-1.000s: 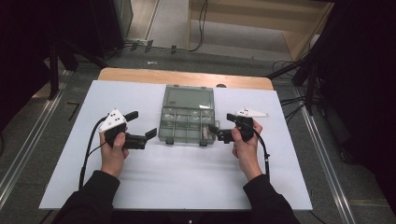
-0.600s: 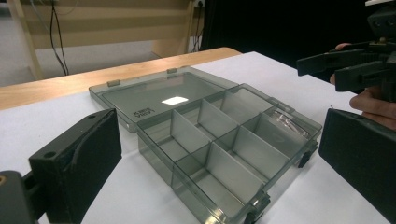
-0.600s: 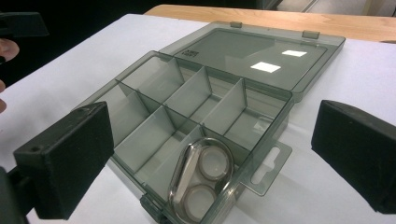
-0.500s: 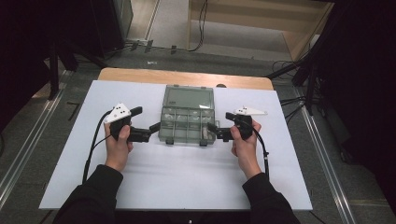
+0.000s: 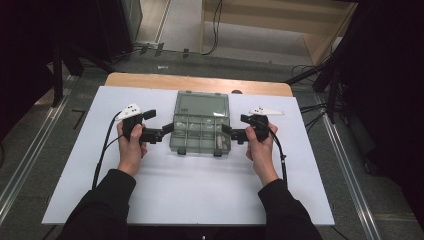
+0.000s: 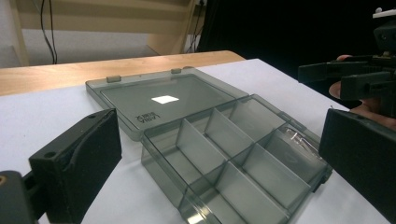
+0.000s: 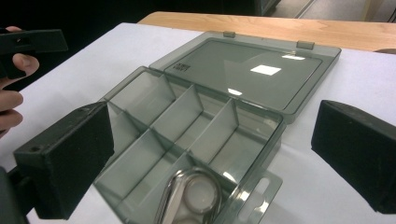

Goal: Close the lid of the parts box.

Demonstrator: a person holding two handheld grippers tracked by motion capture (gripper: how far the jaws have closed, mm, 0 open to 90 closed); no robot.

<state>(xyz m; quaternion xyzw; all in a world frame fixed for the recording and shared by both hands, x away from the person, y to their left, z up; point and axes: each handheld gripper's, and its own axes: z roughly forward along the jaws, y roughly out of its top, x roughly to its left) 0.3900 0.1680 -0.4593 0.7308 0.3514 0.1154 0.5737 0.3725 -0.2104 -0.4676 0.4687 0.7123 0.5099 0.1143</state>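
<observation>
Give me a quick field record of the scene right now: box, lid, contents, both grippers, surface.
box: smoked clear plastic compartment box, centre of the white table cover
lid: open, laid flat behind the box
contents: a shiny metal ring-shaped part in one near compartment; other compartments in sight look empty
left hand-held gripper: open, at the box's left side, contact unclear
right hand-held gripper: open, at the box's right side, contact unclear
surface: wooden tabletop edge shows beyond the cover
</observation>
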